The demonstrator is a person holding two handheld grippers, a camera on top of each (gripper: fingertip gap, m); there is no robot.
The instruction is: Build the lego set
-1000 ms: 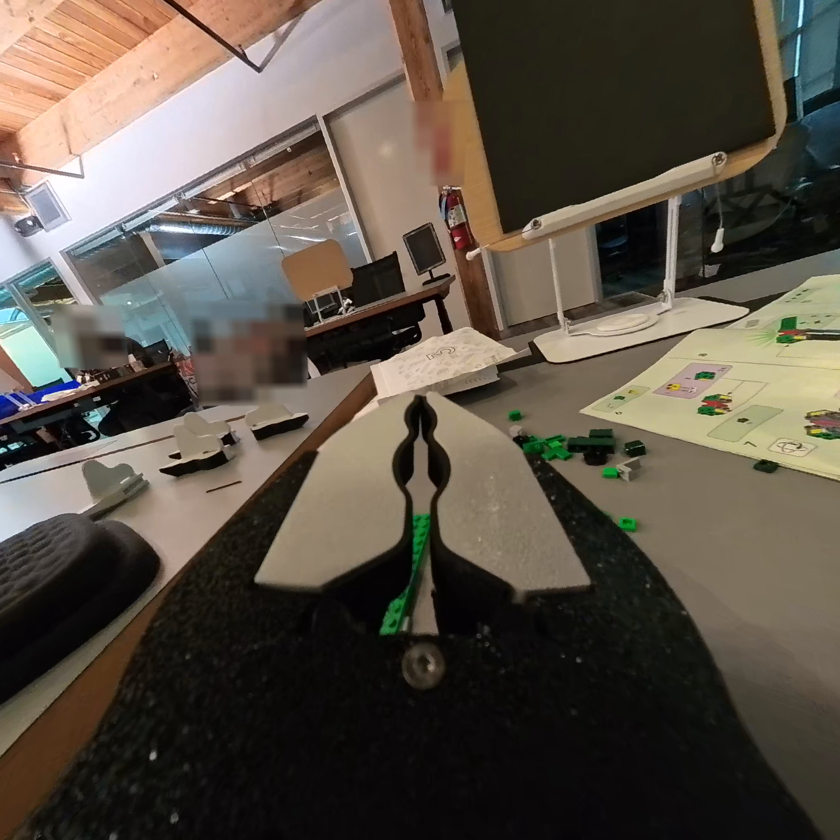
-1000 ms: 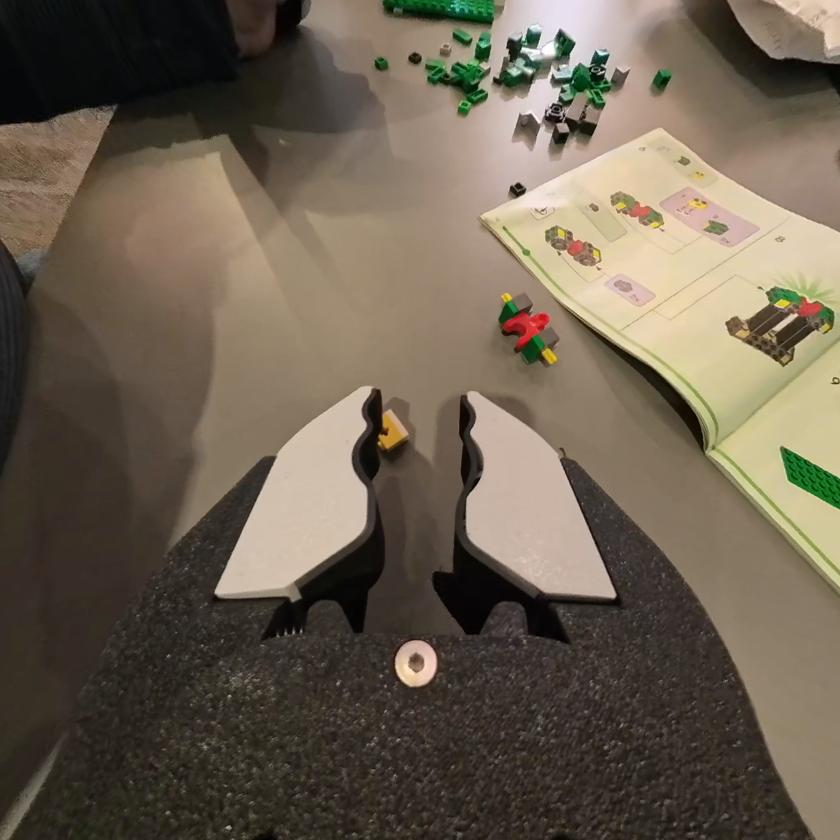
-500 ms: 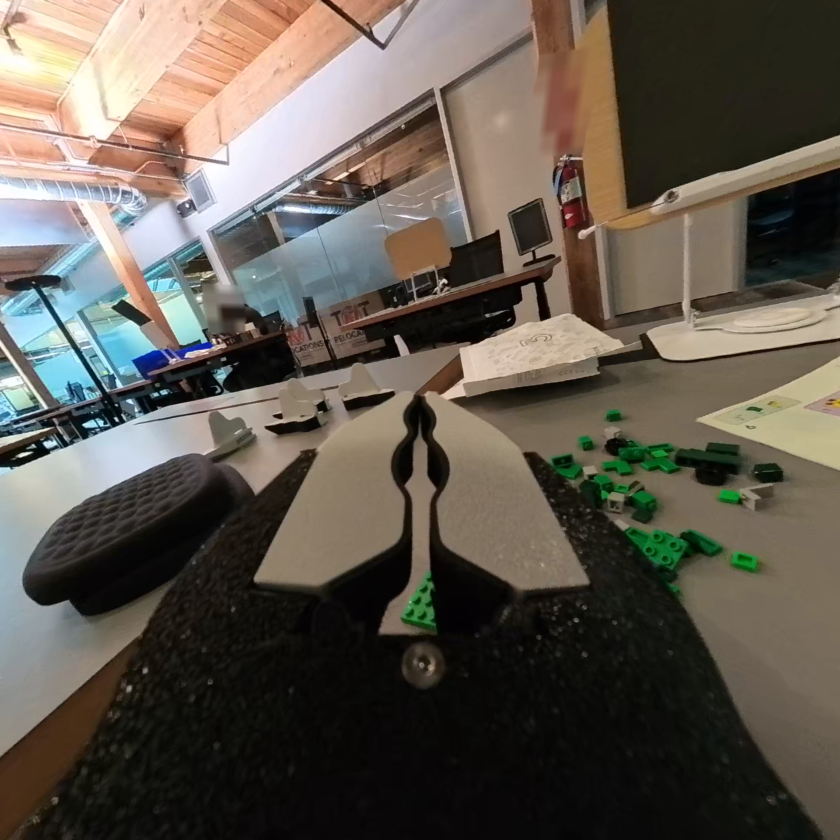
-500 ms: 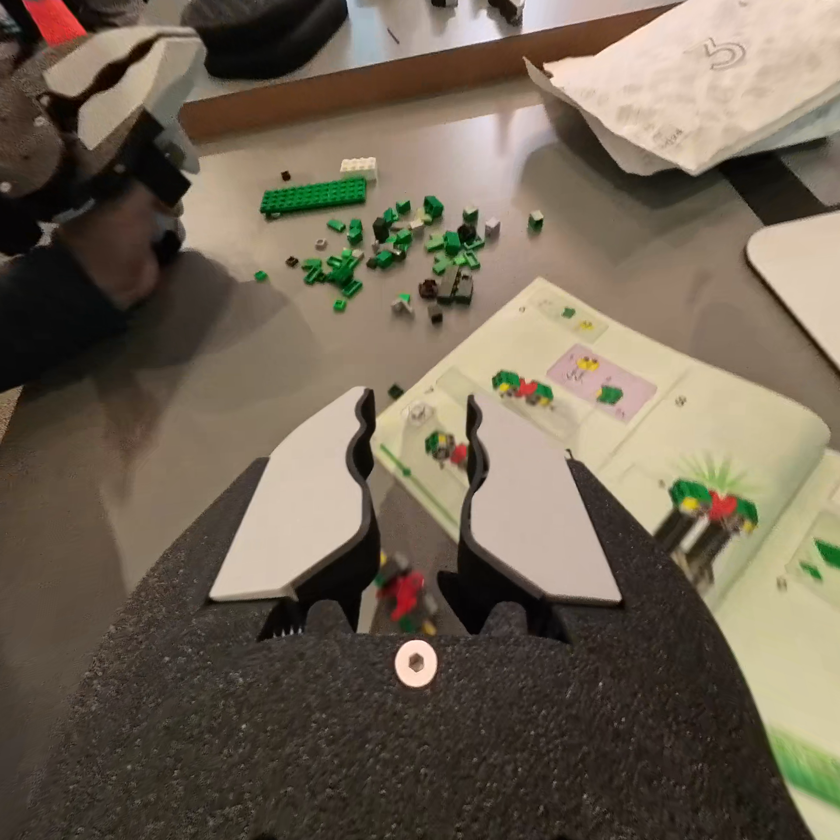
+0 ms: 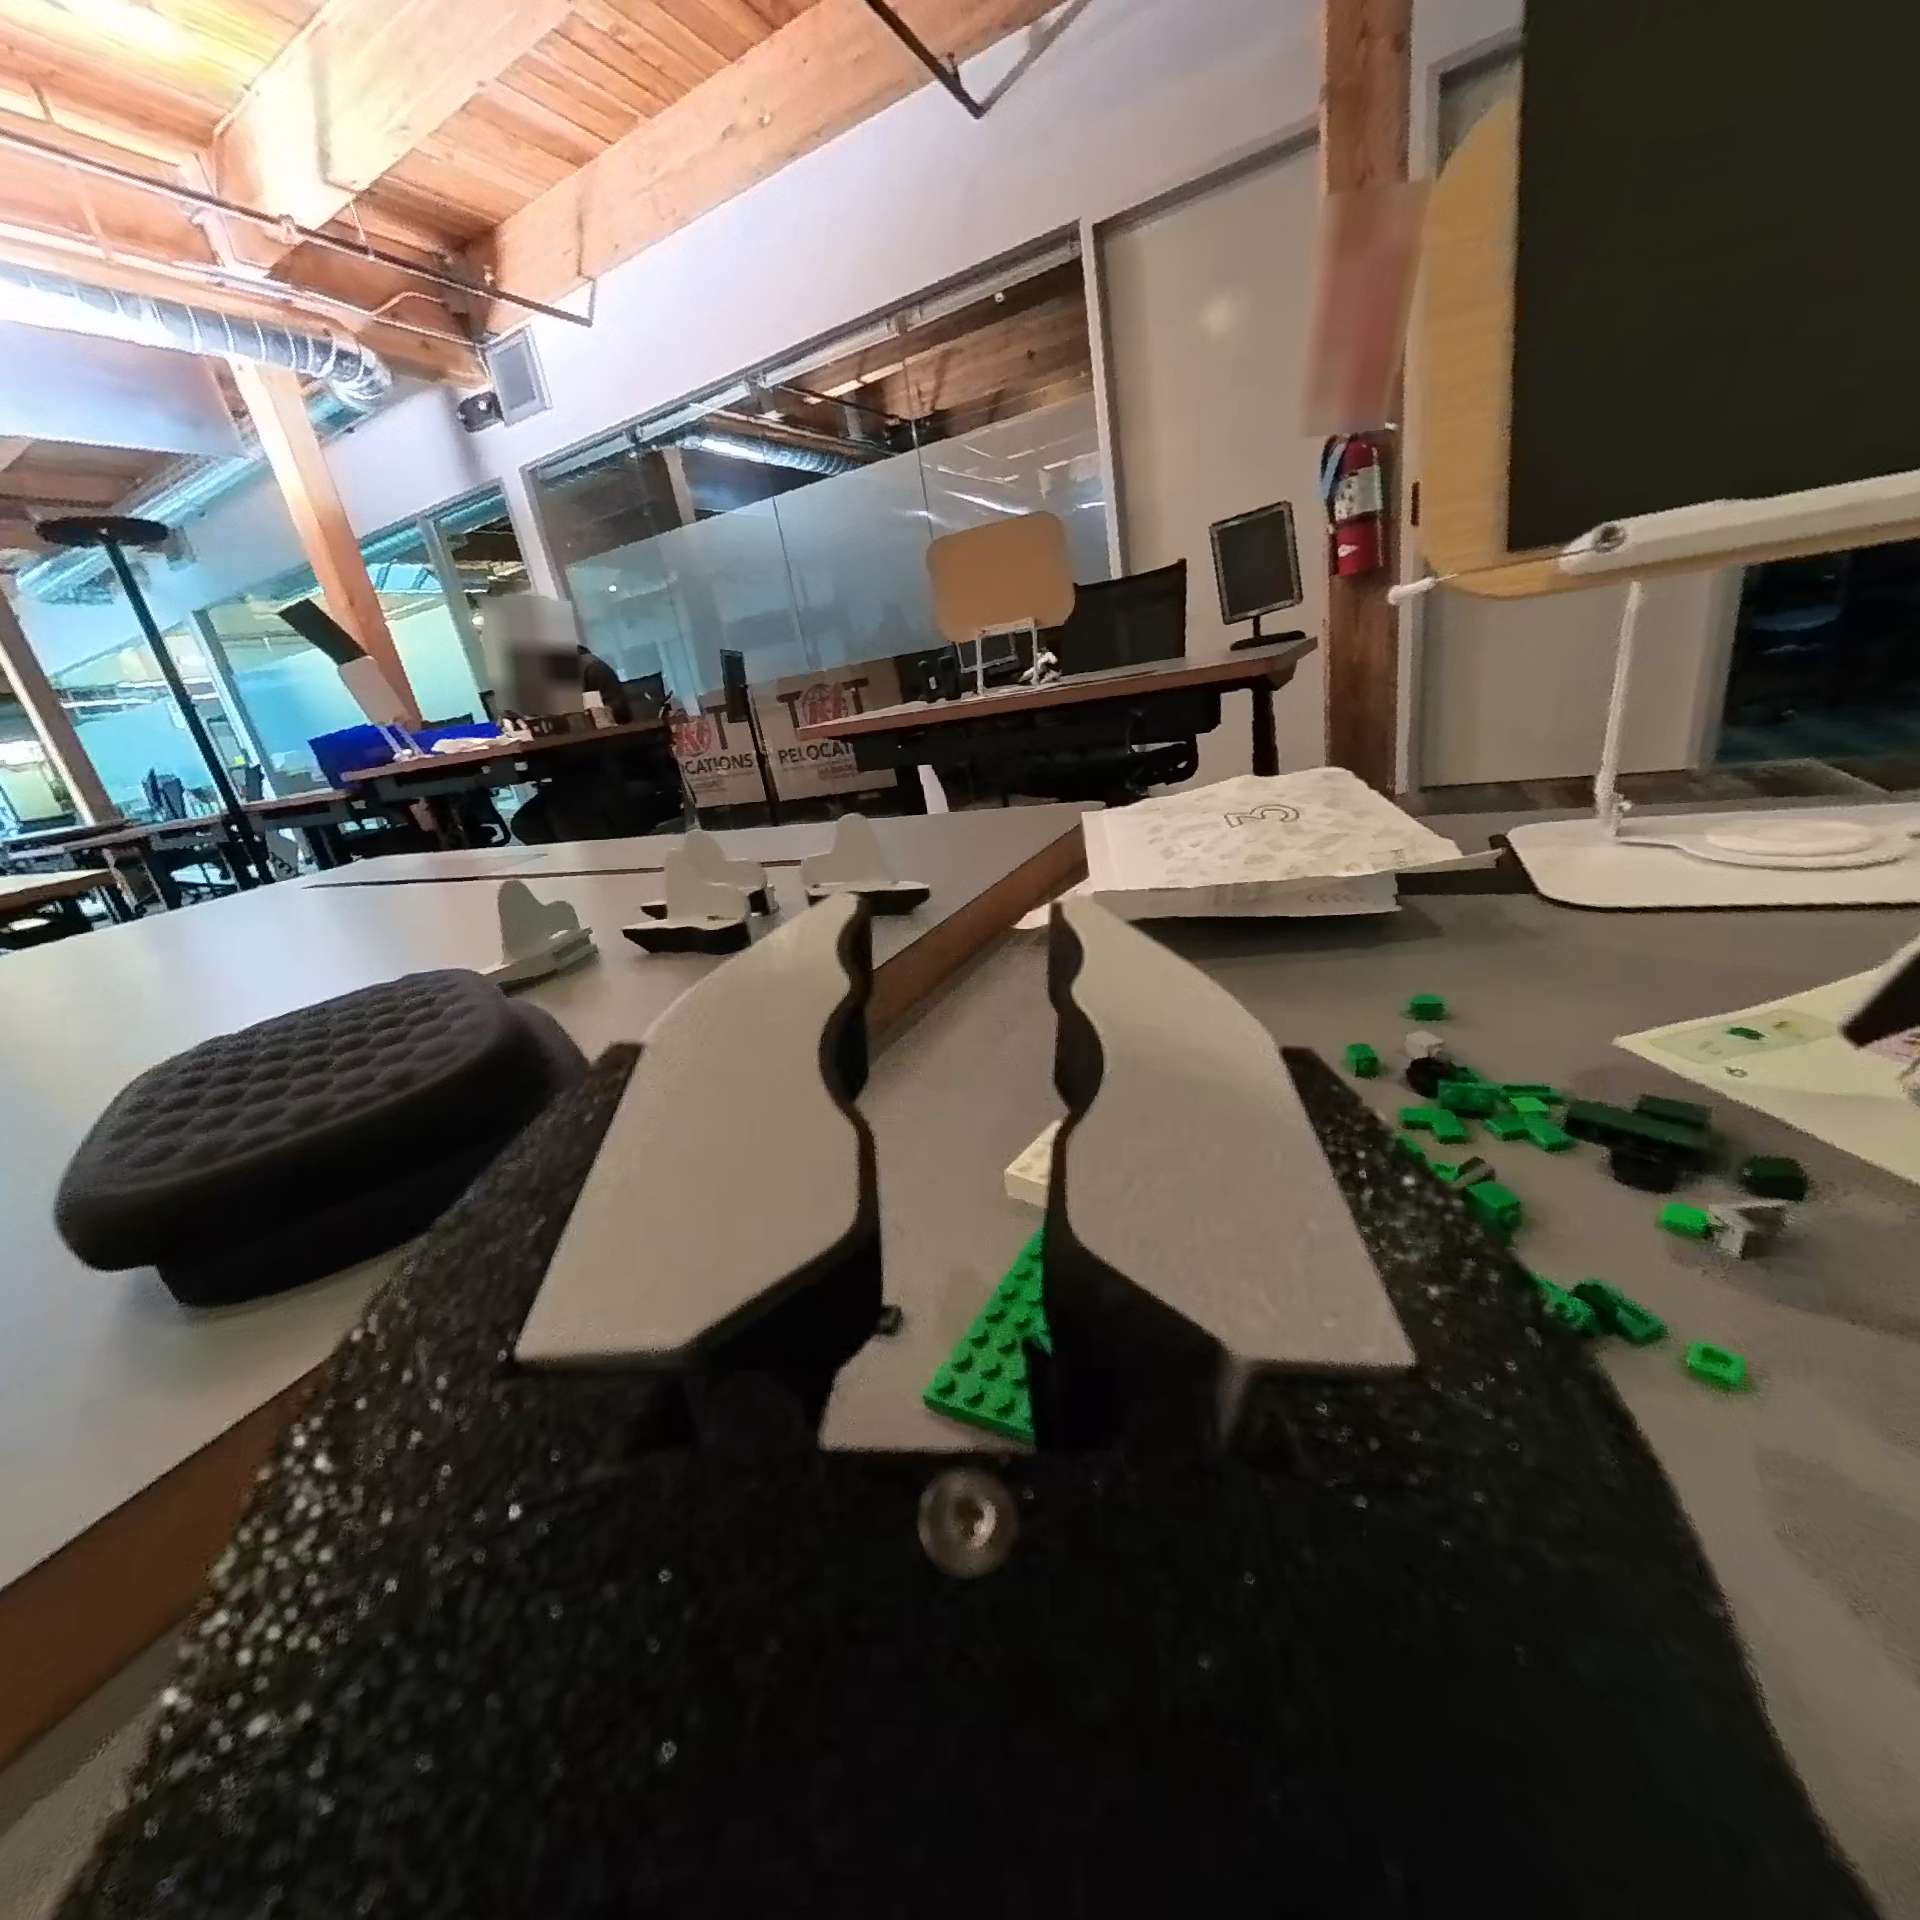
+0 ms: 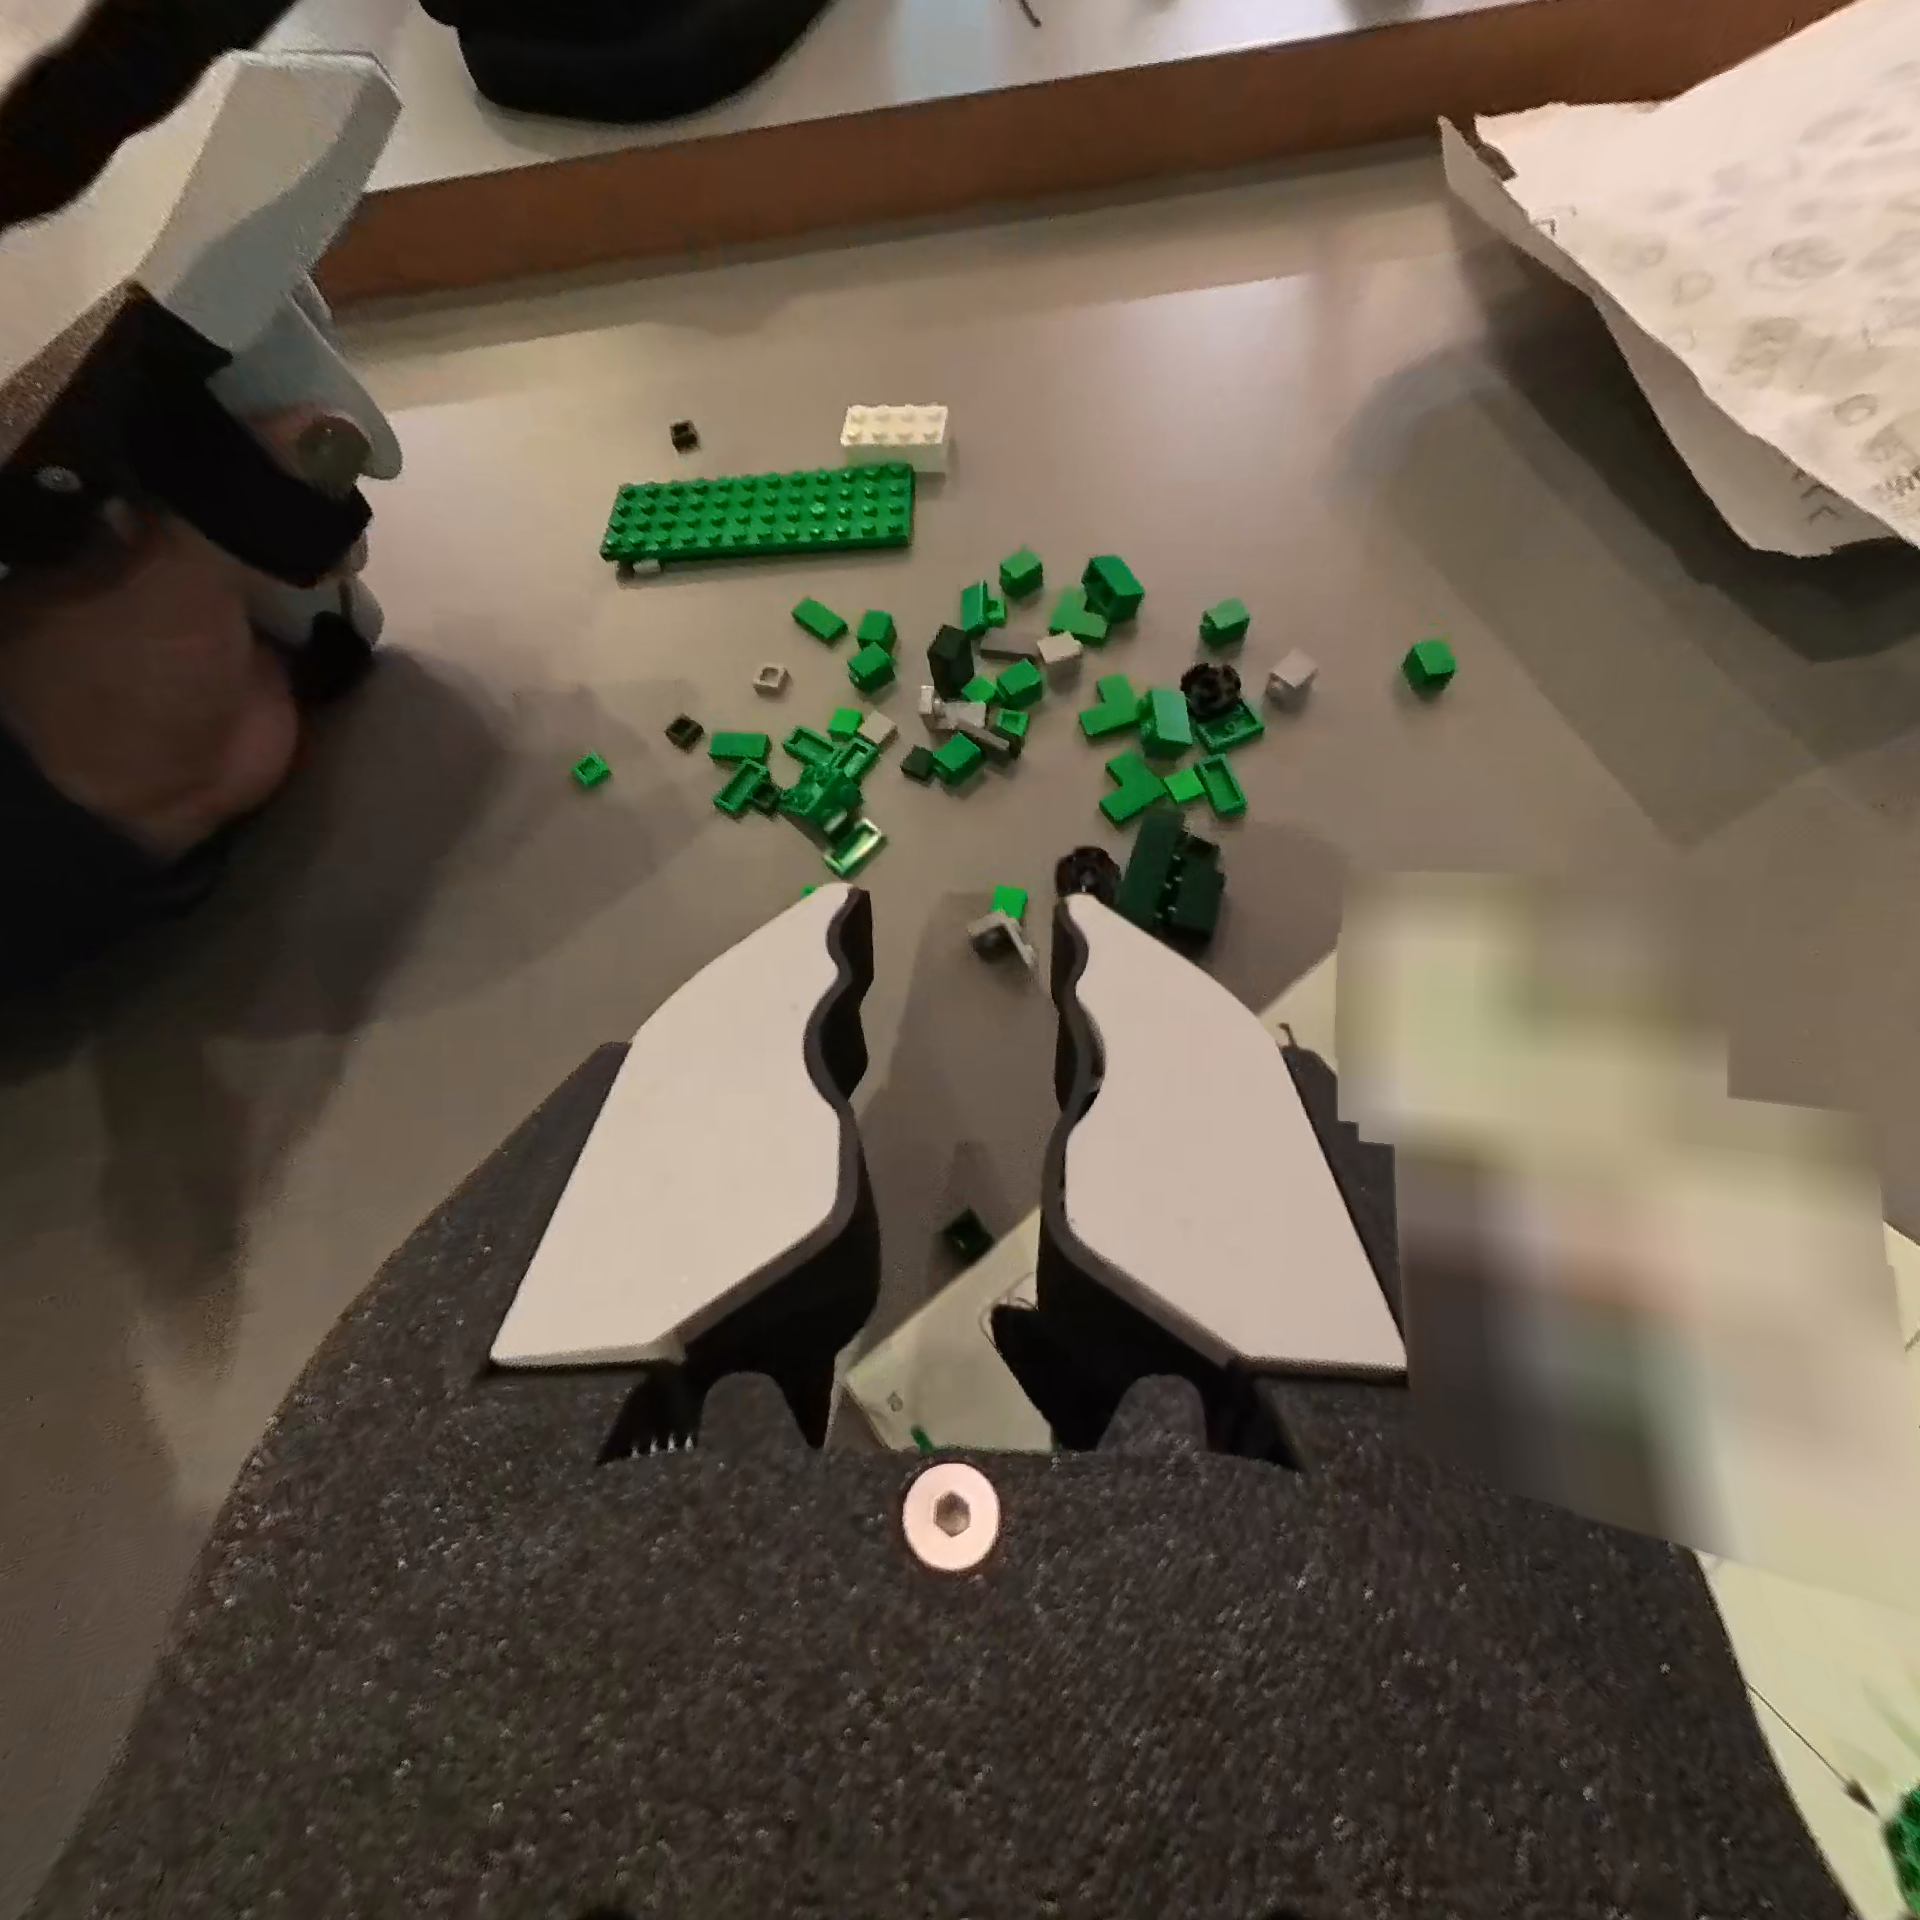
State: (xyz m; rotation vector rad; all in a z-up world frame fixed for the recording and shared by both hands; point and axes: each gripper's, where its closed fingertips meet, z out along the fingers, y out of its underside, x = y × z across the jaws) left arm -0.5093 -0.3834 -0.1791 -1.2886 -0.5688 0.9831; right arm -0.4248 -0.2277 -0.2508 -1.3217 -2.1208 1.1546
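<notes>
Bright green studded plate point(image 6: 758, 511) beside a white brick point(image 6: 897, 431); scattered green, dark green, grey and black pieces point(image 6: 997, 707) on the grey table point(image 6: 520, 987).

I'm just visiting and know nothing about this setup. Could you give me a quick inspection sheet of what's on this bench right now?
Surface: grey table, wooden edge at the far side.
Job's things: long green plate lying flat, white brick at its far end; loose green pieces scattered nearer; instruction booklet partly under the right gripper.
Clutter: printed paper bag; black padded cushion; spare gripper fingers.
Grippers: left gripper open, over the green plate; right gripper open, empty.
Cables: nothing seen.
Surroundings: open office with desks, glass walls, fire extinguisher.
</notes>
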